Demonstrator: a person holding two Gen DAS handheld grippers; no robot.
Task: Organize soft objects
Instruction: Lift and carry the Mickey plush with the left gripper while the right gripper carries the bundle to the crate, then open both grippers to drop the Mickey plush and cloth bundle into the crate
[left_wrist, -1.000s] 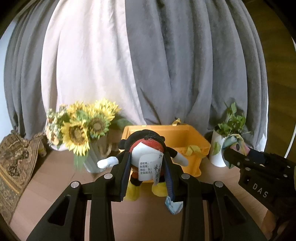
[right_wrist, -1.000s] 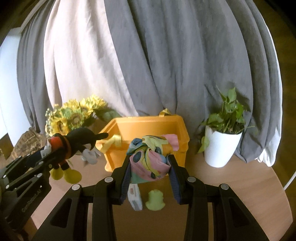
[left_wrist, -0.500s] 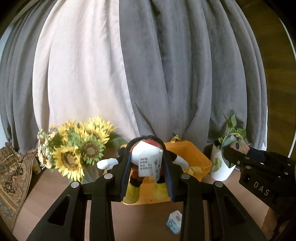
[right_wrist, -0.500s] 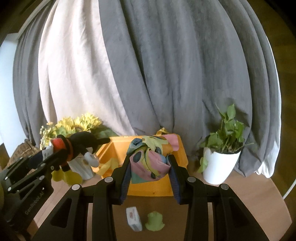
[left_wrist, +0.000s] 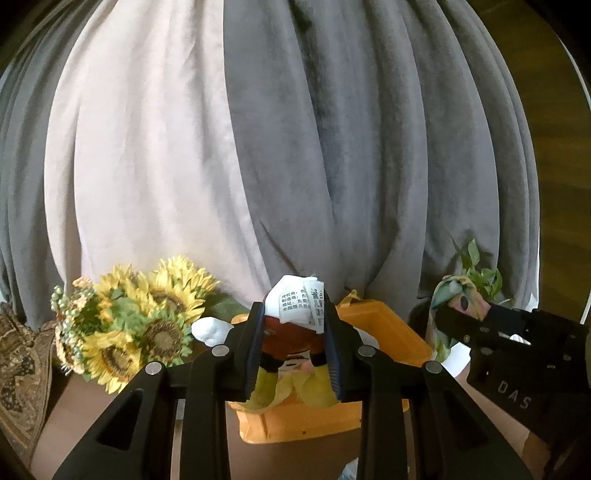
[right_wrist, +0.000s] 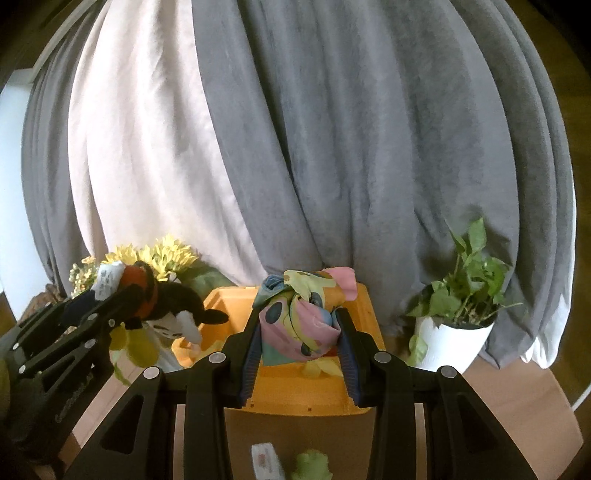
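Observation:
My left gripper (left_wrist: 293, 325) is shut on a plush mouse doll (left_wrist: 291, 343) with red shorts, yellow shoes and a white tag, held above the orange bin (left_wrist: 384, 332). My right gripper (right_wrist: 299, 328) is shut on a knotted pastel cloth bundle (right_wrist: 299, 325), also held over the orange bin (right_wrist: 291, 391). The right gripper with the bundle (left_wrist: 458, 299) shows at the right of the left wrist view. The left gripper with the doll (right_wrist: 147, 299) shows at the left of the right wrist view. Yellow cloth (right_wrist: 317, 367) lies inside the bin.
A sunflower bouquet (left_wrist: 140, 325) stands left of the bin. A potted plant in a white pot (right_wrist: 454, 332) stands to its right. Grey and white curtains hang behind. A small white packet (right_wrist: 264, 458) and a green soft item (right_wrist: 310, 465) lie on the wooden table in front.
Both grippers have risen and moved forward over the orange bin with their loads. The doll has tipped forward so its tag is now on top.

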